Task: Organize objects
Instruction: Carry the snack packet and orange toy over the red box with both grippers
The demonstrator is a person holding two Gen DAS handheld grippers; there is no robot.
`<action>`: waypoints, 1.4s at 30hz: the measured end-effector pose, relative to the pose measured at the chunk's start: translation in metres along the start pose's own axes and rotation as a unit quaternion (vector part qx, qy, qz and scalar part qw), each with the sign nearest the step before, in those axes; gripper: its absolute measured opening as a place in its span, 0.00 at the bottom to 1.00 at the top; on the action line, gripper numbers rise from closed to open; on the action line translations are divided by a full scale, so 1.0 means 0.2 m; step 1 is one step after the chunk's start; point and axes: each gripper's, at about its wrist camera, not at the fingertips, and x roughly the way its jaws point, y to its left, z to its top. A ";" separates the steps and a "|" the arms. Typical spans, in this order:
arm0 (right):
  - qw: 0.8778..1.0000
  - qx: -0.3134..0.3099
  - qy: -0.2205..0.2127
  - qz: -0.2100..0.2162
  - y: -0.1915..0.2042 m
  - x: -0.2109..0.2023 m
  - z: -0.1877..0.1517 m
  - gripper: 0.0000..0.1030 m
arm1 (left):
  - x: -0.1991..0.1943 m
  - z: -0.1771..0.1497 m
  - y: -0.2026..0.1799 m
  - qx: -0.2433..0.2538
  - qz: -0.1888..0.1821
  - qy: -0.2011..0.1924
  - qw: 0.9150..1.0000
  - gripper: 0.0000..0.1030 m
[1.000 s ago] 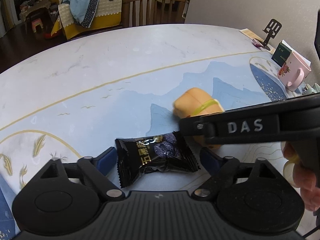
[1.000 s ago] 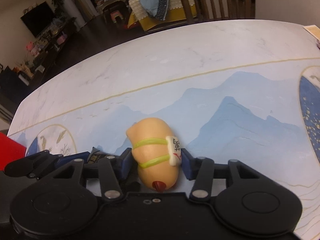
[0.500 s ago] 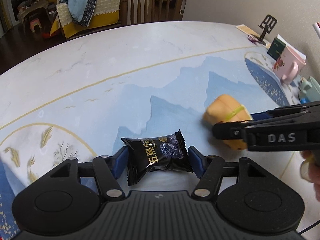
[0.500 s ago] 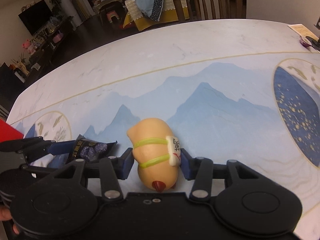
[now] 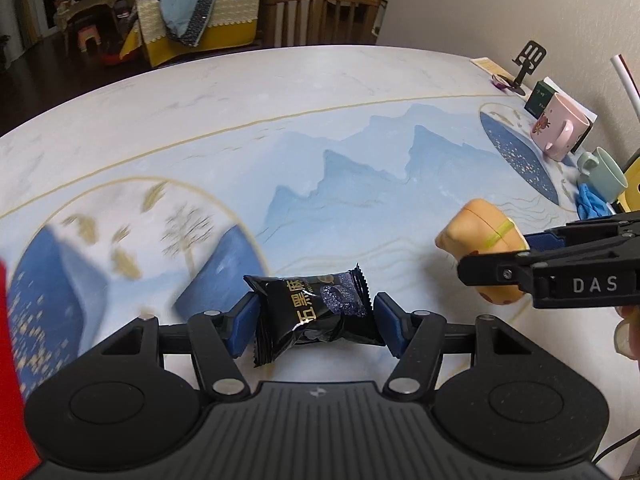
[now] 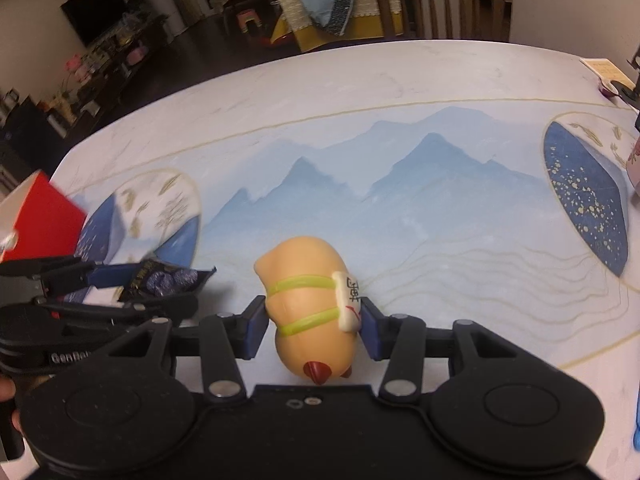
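A black snack packet (image 5: 308, 308) with white characters is pinched at its ends between the blue pads of my left gripper (image 5: 314, 322), lifted off the table (image 5: 280, 120). My right gripper (image 6: 312, 330) is shut on a tan squishy toy (image 6: 304, 276) with green bands and a white tag, also held above the table. In the left wrist view the toy (image 5: 476, 236) and the right gripper (image 5: 520, 264) show at the right. The right wrist view shows the packet (image 6: 168, 280) in the left gripper (image 6: 120, 284) at the left.
A red box (image 6: 40, 216) stands at the table's left end. At the right edge are a pink mug (image 5: 560, 132), a green mug (image 5: 604, 176), a blue cloth (image 5: 592, 204), a dark green box (image 5: 542, 96) and a black phone stand (image 5: 528, 64). A wooden chair (image 5: 320, 12) is behind the table.
My left gripper closed on the packet, which lay loose between its fingers, and lifted it. Both grippers rose and moved left across the table; the red box came into view.
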 end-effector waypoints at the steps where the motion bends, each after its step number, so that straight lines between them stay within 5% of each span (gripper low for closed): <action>1: 1.000 -0.008 0.001 0.001 0.03 -0.01 -0.02 0.45 | -0.03 -0.02 0.02 -0.007 -0.002 -0.002 1.000 0.60; 23: 0.992 -0.112 -0.028 0.042 0.80 -0.32 -0.10 0.45 | -0.77 -0.33 0.38 -0.075 -0.025 -0.093 0.993 0.60; 42: 0.975 -0.203 -0.054 0.066 1.64 -0.19 0.02 0.45 | -1.19 -0.56 1.14 -0.114 0.057 -0.115 0.985 0.60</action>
